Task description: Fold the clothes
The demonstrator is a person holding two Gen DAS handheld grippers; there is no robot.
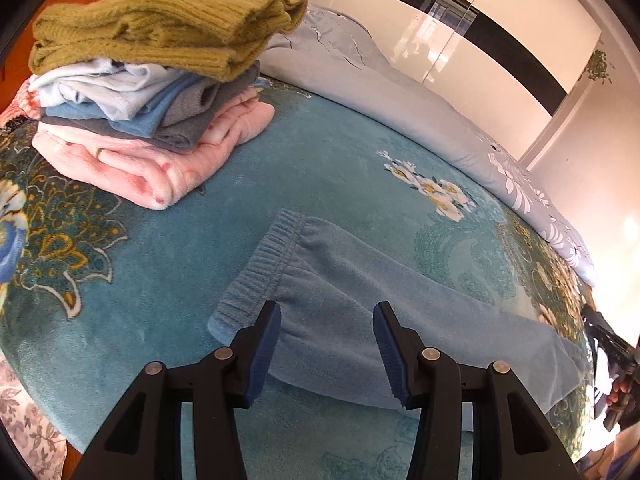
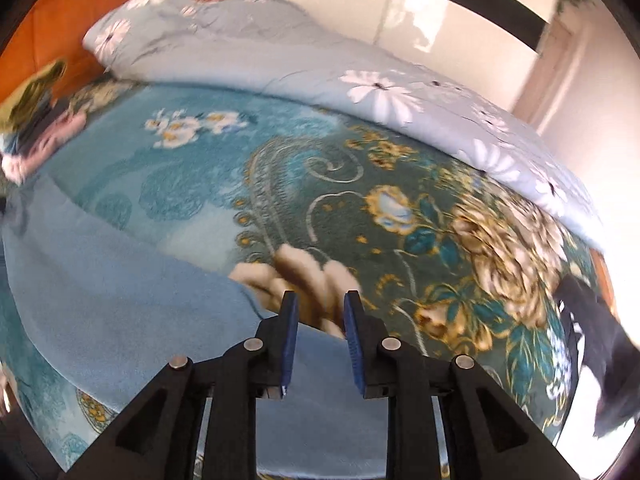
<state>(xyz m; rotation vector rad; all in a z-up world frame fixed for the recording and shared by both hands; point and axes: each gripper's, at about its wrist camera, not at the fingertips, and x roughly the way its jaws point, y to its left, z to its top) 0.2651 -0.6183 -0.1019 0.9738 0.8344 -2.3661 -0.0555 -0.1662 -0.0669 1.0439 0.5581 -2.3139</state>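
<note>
Both claws released: left gripper [image 1: 326,314] and right gripper [image 2: 318,304] hover over light-blue fleece pants [image 1: 360,304] on floral blanket [image 1: 160,248].

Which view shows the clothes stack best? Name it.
Left wrist: the stack sits sharp and whole, green sweater on top. Right wrist shows only a blurred sliver of it at the left edge.

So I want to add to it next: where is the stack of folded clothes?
In the left wrist view, the stack sits upper left on the teal blanket, green sweater on top, beyond the blue trousers.
</note>
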